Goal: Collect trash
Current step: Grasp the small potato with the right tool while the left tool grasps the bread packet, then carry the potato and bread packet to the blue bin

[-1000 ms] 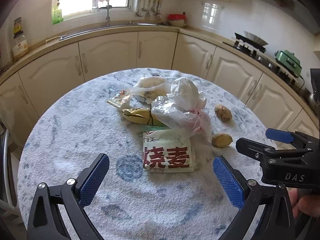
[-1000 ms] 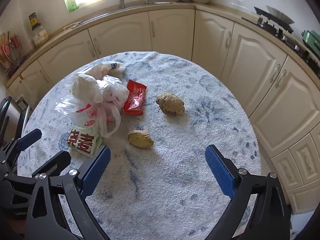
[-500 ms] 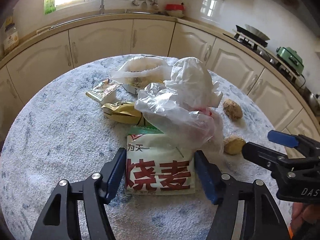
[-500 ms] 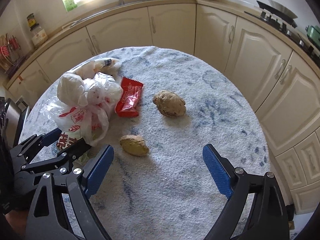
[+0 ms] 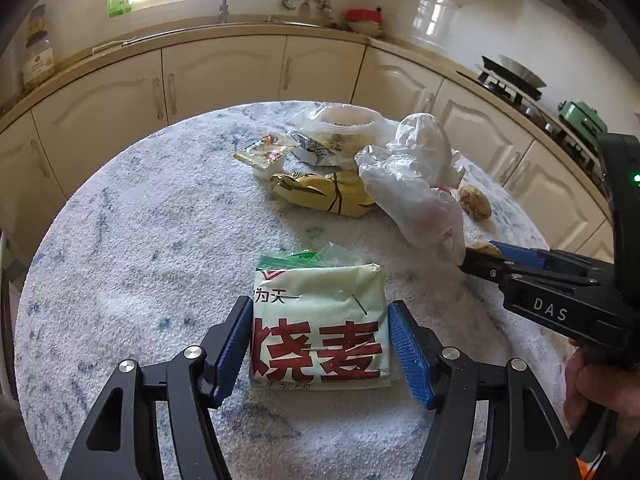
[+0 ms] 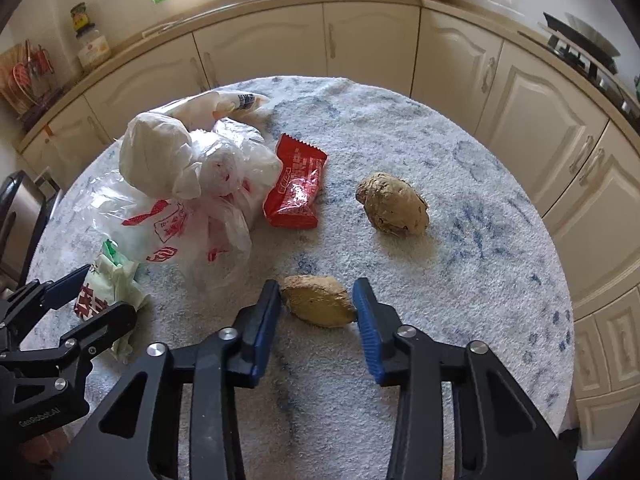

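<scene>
The packet (image 5: 320,336) is clamped by the left gripper (image 5: 320,344); the lump (image 6: 318,300), its near side hidden, by the right gripper (image 6: 316,320).

Your right gripper (image 6: 316,314) has its blue-padded fingers (image 6: 264,320) on either side of a small yellowish-brown lumpy tuber (image 6: 318,300); both pads touch its ends. It lies on the round white, blue-flecked counter (image 6: 460,280). A larger brown knobbly tuber (image 6: 392,210) lies apart, further back and right. A shiny red foil snack wrapper (image 6: 296,184) lies flat, just beside a crumpled clear plastic bag with red print (image 6: 188,196). At lower left your left gripper (image 6: 76,300) pinches a pale green packet with red characters (image 6: 108,288). Cream cabinet doors (image 6: 372,44) curve behind the counter.
</scene>
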The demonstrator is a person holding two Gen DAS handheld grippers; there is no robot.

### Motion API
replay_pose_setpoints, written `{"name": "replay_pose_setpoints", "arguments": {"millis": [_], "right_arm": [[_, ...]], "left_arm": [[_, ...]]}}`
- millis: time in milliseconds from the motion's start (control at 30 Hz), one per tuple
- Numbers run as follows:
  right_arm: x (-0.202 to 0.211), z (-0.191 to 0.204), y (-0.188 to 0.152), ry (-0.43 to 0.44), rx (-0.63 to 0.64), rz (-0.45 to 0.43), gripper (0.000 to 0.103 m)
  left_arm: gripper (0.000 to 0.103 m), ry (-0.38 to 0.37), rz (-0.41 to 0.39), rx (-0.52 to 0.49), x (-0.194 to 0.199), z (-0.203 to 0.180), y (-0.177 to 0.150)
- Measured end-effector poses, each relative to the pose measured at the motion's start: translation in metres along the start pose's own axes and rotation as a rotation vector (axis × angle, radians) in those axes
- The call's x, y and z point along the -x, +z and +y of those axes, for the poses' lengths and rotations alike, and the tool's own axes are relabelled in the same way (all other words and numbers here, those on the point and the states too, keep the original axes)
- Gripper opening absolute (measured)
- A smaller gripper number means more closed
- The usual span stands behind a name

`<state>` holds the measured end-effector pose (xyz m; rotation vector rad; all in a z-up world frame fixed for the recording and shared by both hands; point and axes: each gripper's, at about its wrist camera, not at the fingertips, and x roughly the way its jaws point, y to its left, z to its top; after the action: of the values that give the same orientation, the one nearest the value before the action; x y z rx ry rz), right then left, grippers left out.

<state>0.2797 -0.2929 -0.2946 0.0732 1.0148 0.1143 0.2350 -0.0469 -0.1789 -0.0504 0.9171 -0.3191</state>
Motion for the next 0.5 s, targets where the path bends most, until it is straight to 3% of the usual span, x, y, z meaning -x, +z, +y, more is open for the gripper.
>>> {"name": "replay_pose_setpoints", "arguments": {"millis": [500], "right_arm": [[0.065, -0.016, -0.042, 0.019, -0.056, -0.052, 0.037]], "left_arm": [[0.062, -0.017, -0.065, -0.016, 0.015, -0.018, 0.013]]}}
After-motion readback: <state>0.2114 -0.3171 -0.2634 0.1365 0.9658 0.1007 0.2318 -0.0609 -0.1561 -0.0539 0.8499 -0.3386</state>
